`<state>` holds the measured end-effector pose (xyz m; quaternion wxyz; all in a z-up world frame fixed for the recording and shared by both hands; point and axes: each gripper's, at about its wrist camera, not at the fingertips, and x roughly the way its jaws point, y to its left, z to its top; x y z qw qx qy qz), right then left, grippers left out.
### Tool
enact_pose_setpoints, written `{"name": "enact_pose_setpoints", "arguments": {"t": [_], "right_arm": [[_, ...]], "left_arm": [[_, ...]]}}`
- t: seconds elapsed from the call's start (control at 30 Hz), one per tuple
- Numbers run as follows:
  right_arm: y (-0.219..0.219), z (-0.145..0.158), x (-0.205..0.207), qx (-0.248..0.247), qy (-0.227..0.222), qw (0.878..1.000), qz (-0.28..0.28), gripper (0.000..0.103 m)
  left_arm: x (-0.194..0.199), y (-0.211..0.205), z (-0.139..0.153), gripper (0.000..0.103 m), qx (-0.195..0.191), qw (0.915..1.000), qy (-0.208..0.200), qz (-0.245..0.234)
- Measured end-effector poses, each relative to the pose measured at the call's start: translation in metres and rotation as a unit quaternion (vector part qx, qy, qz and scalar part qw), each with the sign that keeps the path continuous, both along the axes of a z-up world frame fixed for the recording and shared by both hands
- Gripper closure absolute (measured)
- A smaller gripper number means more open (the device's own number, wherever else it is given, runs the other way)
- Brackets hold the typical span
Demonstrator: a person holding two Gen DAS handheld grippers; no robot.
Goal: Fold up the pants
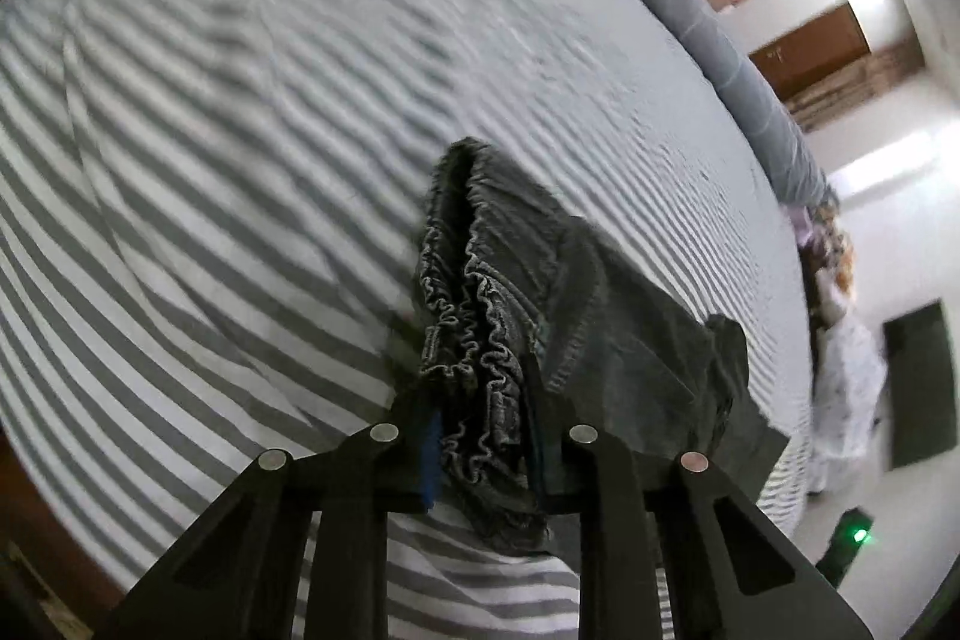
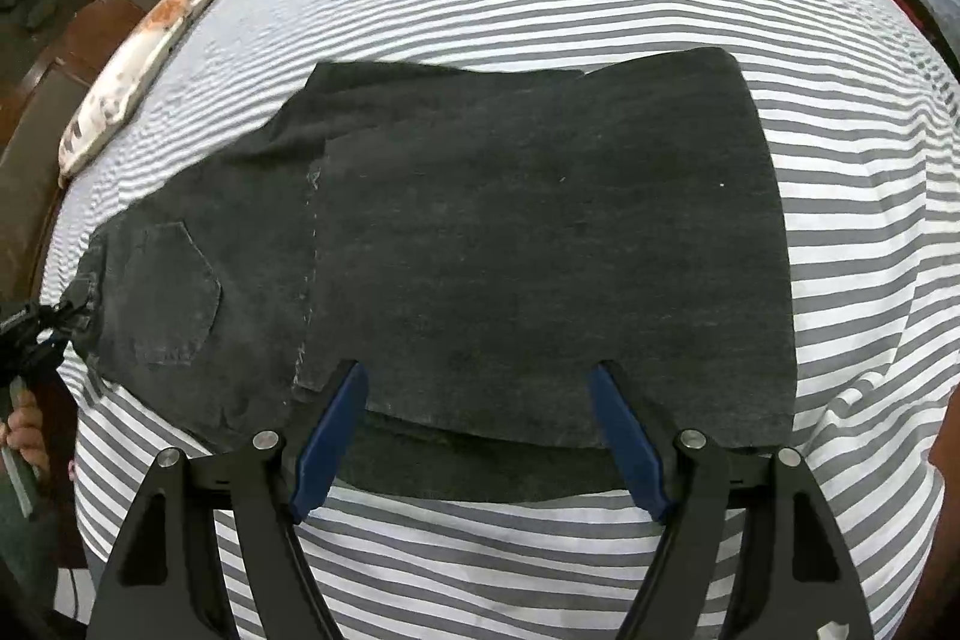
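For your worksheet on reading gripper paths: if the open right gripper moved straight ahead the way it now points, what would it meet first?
The right gripper, open, points at the dark pants lying on the striped bedsheet. It would probably meet their near edge first; how high it hovers above them is unclear.

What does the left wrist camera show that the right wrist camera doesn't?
Only the left wrist view shows the ruffled elastic waistband up close, pinched in the left hand-held gripper, plus a wooden door beyond the bed.

Only the right wrist view shows the whole dark pants lying flat, their back pocket, a floral pillow, and the open right hand-held gripper above the near edge.

Both show the pants and the striped bedsheet.
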<state>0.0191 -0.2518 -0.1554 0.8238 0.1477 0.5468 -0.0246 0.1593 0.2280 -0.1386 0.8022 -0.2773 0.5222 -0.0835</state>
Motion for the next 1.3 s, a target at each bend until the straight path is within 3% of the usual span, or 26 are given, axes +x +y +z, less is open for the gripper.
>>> {"name": "enact_pose_setpoints", "arguments": {"t": [0.2, 0.33, 0.57, 0.77, 0.97, 1.1, 1.3], "right_arm": [[-0.022, 0.005, -0.004, 0.033, -0.016, 0.999, -0.025, 0.028], [-0.041, 0.009, -0.007, 0.054, -0.03, 0.997, -0.042, 0.028], [-0.08, 0.02, -0.02, 0.082, -0.053, 0.992, -0.075, 0.028], [-0.125, 0.03, -0.034, 0.102, -0.077, 0.985, -0.114, 0.028], [-0.159, 0.019, -0.044, 0.172, -0.091, 0.97, -0.145, 0.028], [-0.172, 0.006, -0.043, 0.214, -0.088, 0.96, -0.158, 0.028], [-0.188, -0.005, -0.042, 0.218, -0.088, 0.955, -0.181, 0.028]], "left_arm": [[-0.011, -0.052, 0.062, 0.083, 0.02, 0.9977, -0.049, -0.043], [-0.015, -0.105, 0.103, 0.083, 0.006, 0.993, -0.087, -0.08], [-0.014, -0.223, 0.137, 0.083, -0.011, 0.9789, -0.118, -0.166], [-0.016, -0.333, 0.118, 0.083, 0.001, 0.9633, -0.105, -0.247], [-0.034, -0.428, 0.058, 0.083, 0.035, 0.9458, -0.048, -0.319], [-0.053, -0.462, 0.039, 0.083, 0.059, 0.9338, -0.042, -0.35], [-0.055, -0.479, 0.045, 0.083, 0.056, 0.9276, -0.065, -0.364]]}}
